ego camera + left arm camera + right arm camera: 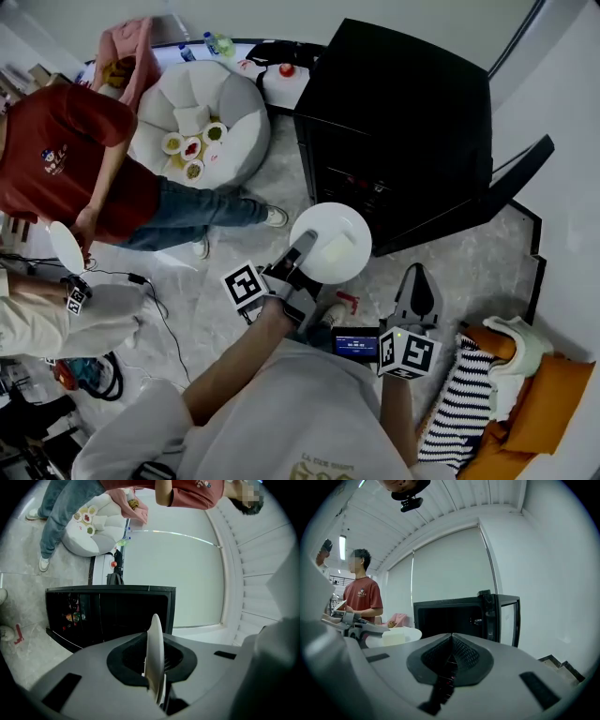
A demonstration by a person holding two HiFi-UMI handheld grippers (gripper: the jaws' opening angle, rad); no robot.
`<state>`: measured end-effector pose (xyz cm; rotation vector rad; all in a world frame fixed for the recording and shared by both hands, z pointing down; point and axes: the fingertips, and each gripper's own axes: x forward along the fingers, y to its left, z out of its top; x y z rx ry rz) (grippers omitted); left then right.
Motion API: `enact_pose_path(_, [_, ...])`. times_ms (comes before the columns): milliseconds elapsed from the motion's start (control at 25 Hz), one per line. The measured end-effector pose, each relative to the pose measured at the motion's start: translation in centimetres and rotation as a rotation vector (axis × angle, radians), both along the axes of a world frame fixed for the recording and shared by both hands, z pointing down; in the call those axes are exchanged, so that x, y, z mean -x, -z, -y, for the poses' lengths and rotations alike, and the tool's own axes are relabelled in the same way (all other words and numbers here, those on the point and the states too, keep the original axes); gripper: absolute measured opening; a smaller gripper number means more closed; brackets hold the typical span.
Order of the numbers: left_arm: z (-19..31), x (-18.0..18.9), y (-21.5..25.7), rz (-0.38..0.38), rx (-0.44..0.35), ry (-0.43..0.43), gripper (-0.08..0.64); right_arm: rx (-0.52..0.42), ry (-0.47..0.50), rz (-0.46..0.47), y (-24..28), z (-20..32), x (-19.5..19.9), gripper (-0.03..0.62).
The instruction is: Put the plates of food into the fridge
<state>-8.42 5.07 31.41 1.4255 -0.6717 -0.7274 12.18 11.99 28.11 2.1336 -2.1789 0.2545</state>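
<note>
My left gripper (pixel 302 251) is shut on the rim of a white plate (pixel 333 246) that carries a pale block of food (pixel 337 251). It holds the plate level just in front of the black fridge (pixel 394 112), whose door (pixel 514 176) stands open to the right. In the left gripper view the plate (pixel 154 653) shows edge-on between the jaws, with the dark fridge (pixel 110 613) interior behind. My right gripper (pixel 416 281) hangs to the right of the plate, shut and with nothing in it. Its view shows the closed jaws (pixel 451 641), the plate (pixel 393 636) and the fridge (pixel 454 616).
A white round seat (pixel 239 131) at the back left bears several small plates of food (pixel 194 145). A person in a red shirt (pixel 66 150) stands beside it with a white plate (pixel 66 246). Striped and orange cushions (pixel 487 403) lie at the right.
</note>
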Motion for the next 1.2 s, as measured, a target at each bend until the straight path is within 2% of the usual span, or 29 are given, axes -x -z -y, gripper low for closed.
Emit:
enact_pose_path(200, [0.5, 0.0, -0.4, -0.013, 0.016, -0.003, 0.029, 0.009, -0.012, 0.001, -0.3, 0.4, 0.0, 0.011])
enact_pose_path(440, [2.4, -0.4, -0.6, -0.018, 0.019, -0.038, 0.029, 0.025, -0.072, 0.013, -1.1, 2.1, -0.8, 0.011])
enact_pose_path(680, [5.2, 0.4, -0.3, -0.027, 0.014, -0.072, 0.029, 0.029, -0.088, 0.008, -1.1, 5.2, 0.5, 0.011])
enact_pose_path(1000, [7.3, 1.1, -1.2, -0.031, 0.036, -0.083, 0.029, 0.045, -0.098, 0.005, -1.8, 7.5, 1.3, 0.011])
enact_pose_path(1200, [8.0, 0.3, -1.2, -0.027, 0.034, -0.072, 0.029, 0.042, -0.071, 0.0, -1.8, 8.6, 0.9, 0.011])
